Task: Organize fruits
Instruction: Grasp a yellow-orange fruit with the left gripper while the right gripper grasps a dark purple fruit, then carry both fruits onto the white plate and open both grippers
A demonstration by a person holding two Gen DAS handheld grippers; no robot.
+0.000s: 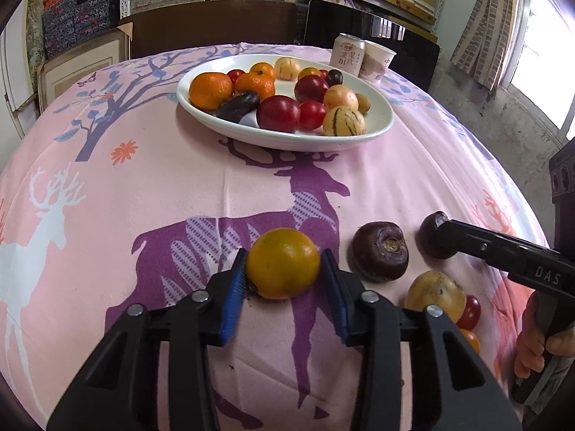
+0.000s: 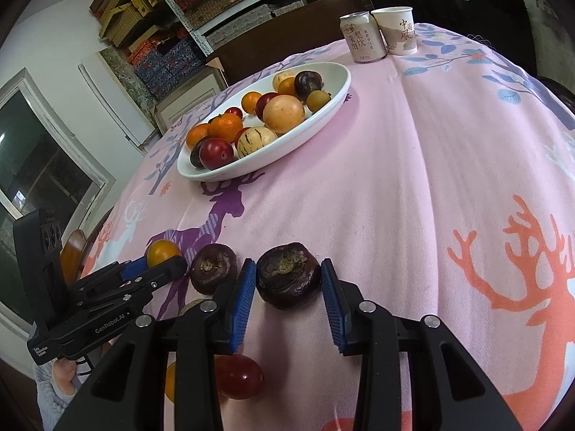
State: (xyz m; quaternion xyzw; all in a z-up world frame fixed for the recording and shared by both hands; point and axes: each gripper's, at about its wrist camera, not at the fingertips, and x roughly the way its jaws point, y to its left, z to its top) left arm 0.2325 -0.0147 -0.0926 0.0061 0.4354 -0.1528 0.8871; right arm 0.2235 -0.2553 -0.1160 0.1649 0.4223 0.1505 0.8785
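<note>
An orange-yellow fruit (image 1: pixel 283 263) lies on the pink deer-print tablecloth (image 1: pixel 143 186), on the purple deer's body, well on the near side of the white oval plate (image 1: pixel 377 133). The left gripper (image 1: pixel 284 269) has it pinched: both blue pads (image 1: pixel 233 287) press against its sides.

Just to the right of that fruit, still on the near side of the plate, sits a dark purple-brown fruit with a rough stem scar (image 1: pixel 380 252). Right of that one lies a second dark fruit (image 2: pixel 289 274), and the right gripper (image 2: pixel 289 280) is closed on it, the left blue pad touching its side and the right one tight against the other side. In the left wrist view this fruit (image 1: pixel 436 235) is partly covered by the right gripper's black fingers (image 1: pixel 478 248), and a hand (image 1: pixel 532 337) grips the handle.

Nearer than these three, further from the plate, sit a yellowish-brown fruit (image 1: pixel 436 292), a small red one (image 1: pixel 470 310) touching it, and a small orange one (image 1: pixel 472 339) just behind.

The plate itself holds a crowd of fruit: mandarins (image 1: pixel 211 89) at its left end, red plums (image 1: pixel 278 113) in the middle, pale striped fruits (image 1: pixel 343 122) at its right end and dark ones (image 1: pixel 237 106) among them. Beyond the plate, at the table's far edge, stand a drinks can (image 1: pixel 348 54) and a paper cup (image 1: pixel 377 61), touching each other.
</note>
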